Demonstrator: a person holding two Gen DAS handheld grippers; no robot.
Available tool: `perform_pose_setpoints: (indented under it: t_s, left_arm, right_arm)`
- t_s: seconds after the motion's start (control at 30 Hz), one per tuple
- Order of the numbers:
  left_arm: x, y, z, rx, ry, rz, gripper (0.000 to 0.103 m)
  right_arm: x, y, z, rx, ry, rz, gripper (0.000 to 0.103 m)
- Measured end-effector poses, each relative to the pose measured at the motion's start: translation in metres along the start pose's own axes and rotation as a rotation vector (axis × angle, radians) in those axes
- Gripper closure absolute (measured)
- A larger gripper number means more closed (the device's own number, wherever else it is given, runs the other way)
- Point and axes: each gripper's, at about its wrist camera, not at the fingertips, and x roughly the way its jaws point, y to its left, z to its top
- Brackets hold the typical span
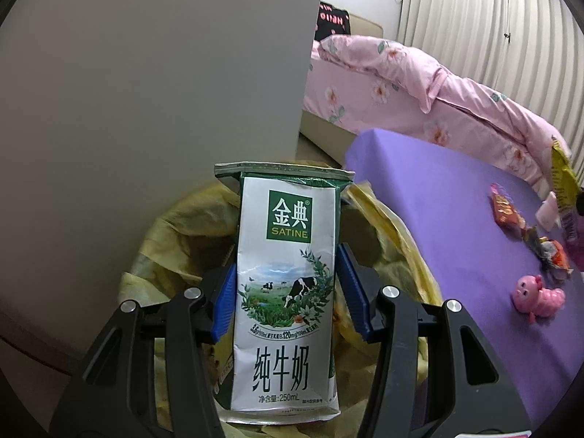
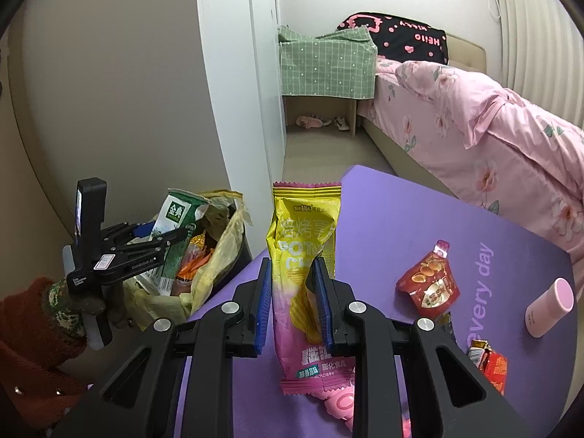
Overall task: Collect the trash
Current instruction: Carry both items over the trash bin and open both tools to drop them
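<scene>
I am in a home bedroom. A bed with a pink flower-print quilt [image 2: 485, 127] runs along the pleated cream window curtain [image 1: 485, 25], with a black pillow with pink lettering [image 2: 401, 36] at its head. Beside it stands a wooden nightstand under a green checked cloth [image 2: 325, 69], small shoes [image 2: 321, 122] on the floor beneath. A pink toy pig [image 1: 536, 297] lies on the purple-covered table [image 1: 438, 200].

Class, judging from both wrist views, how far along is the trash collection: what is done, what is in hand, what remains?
Done: wrappers already lie inside the yellow trash bag. In hand: the left gripper holds a milk carton over the bag; the right gripper clamps a chip packet. Left: a red snack pouch and smaller wrappers on the purple table.
</scene>
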Motion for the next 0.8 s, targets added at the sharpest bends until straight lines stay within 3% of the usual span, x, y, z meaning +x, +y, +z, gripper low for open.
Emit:
perform_pose_setpoints:
  t_s: [0.13,0.3,0.5,0.63,0.8]
  left_arm:
    - [0.002,0.007,0.002,-0.078,0.025,-0.072,0.049]
    - [-0.033,0.024,0.016,-0.14,-0.042,-0.117,0.041]
    - [-0.087,0.058,0.031,-0.191,-0.138,-0.021,0.038]
    - [-0.112,0.08,0.028,-0.224,-0.171,0.024,0.038]
    - [-0.127,0.101,0.019,-0.27,-0.18,0.057,0.038]
  right_arm:
    - [0.005,0.002,0.003,0.001,0.005,0.015,0.081]
    - [0.017,0.018,0.01,-0.016,0.019,0.048,0.081]
    - [0.05,0.064,0.027,-0.066,0.041,0.166,0.081]
    - [0.096,0.1,0.04,-0.063,0.083,0.268,0.081]
    - [0.144,0.133,0.05,-0.092,0.142,0.302,0.079]
